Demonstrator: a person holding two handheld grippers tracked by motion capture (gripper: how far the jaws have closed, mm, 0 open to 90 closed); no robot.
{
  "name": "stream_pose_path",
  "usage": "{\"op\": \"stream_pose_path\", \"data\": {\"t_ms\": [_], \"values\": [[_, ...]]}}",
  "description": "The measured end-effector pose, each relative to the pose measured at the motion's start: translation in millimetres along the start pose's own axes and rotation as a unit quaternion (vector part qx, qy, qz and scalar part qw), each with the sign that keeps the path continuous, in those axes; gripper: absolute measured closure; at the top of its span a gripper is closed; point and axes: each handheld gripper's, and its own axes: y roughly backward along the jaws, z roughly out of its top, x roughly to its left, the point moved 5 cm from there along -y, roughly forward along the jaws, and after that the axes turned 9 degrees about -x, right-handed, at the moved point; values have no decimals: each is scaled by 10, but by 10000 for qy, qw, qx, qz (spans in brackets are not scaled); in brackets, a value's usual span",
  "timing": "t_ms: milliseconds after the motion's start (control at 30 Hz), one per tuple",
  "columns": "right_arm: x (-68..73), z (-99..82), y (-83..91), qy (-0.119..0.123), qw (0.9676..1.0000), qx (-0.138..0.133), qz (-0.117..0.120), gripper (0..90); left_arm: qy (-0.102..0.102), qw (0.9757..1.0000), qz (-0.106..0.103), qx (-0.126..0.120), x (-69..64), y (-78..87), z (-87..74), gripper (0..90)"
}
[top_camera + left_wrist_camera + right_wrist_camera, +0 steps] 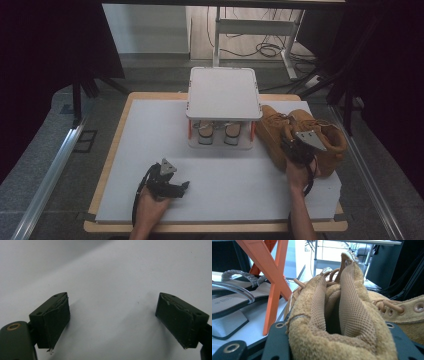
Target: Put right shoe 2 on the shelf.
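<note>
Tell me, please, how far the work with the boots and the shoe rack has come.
Done: a pair of sandals sits on the shoe rack's lower shelf. In hand: the right gripper is squeezing the collar of the nearer tan boot. Left: both boots stand on the table beside the rack; the left gripper rests open.

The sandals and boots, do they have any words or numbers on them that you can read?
Sandal insole: a pale printed mark, too blurred to read.
Boots: no words or numbers to be seen, just laces and metal eyelets.
Shoe rack: no label showing.
Left tongs and right tongs: no writing on them.
So there is nothing here that can be read.
</note>
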Motion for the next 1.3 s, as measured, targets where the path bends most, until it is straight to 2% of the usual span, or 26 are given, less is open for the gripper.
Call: {"op": "stream_pose_path", "data": {"t_ms": [267,700,1300], "values": [[-18,128,89,71,9999,-73,-38,525,-2,10000,-1,0,0,0,0,120],[-41,452,264,11,9990,-451,-60,528,2,10000,4,-18,0,-3,1,120],[-107,857,380,6,9969,-775,-161,528,-22,10000,9,-10,1,0,1,122]]}}
